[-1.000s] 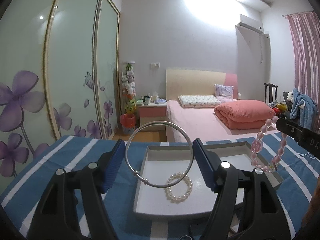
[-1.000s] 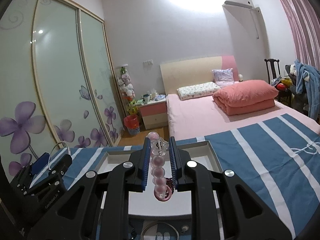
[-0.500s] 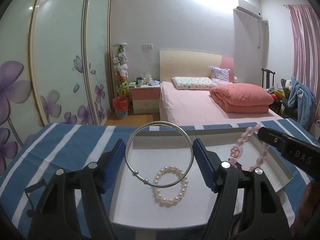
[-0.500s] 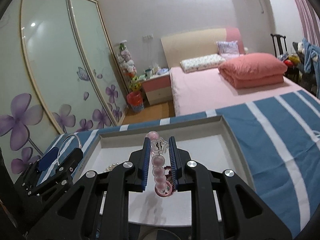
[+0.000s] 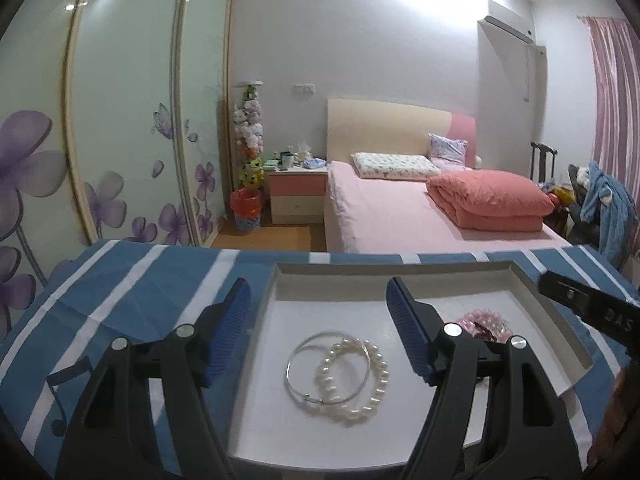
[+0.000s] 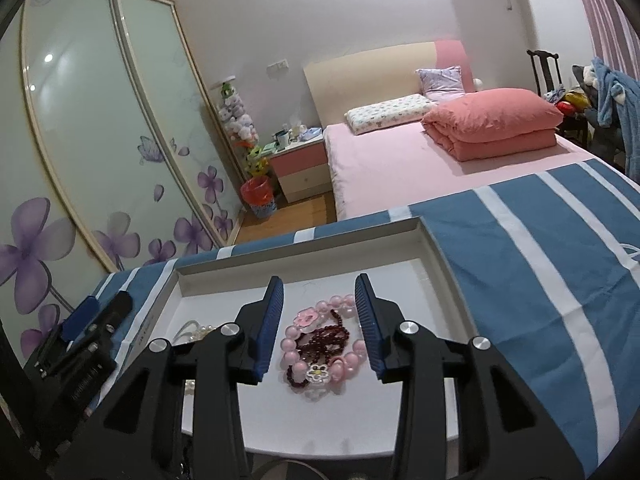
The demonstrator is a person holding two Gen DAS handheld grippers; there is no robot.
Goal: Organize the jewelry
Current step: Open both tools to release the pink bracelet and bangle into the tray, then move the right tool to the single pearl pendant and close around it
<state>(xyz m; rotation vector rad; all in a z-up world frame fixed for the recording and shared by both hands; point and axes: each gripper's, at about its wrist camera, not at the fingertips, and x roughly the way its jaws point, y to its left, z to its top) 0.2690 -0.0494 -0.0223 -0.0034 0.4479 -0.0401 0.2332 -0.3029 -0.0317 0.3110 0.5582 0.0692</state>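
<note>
Left wrist: bangle (image 5: 328, 368) now dropped onto pearls (image 5: 352, 380).

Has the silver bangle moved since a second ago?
Yes. The silver bangle was upright between the left gripper's pads; it has dropped and lies flat on the white tray floor, overlapping the pearl bracelet.

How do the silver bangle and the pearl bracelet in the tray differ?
The silver bangle is one thin, smooth metal hoop; the pearl bracelet is a string of round white beads. The bangle reaches further left, the bracelet further right. Both lie flat, overlapping, in the white tray, free of either gripper.
</note>
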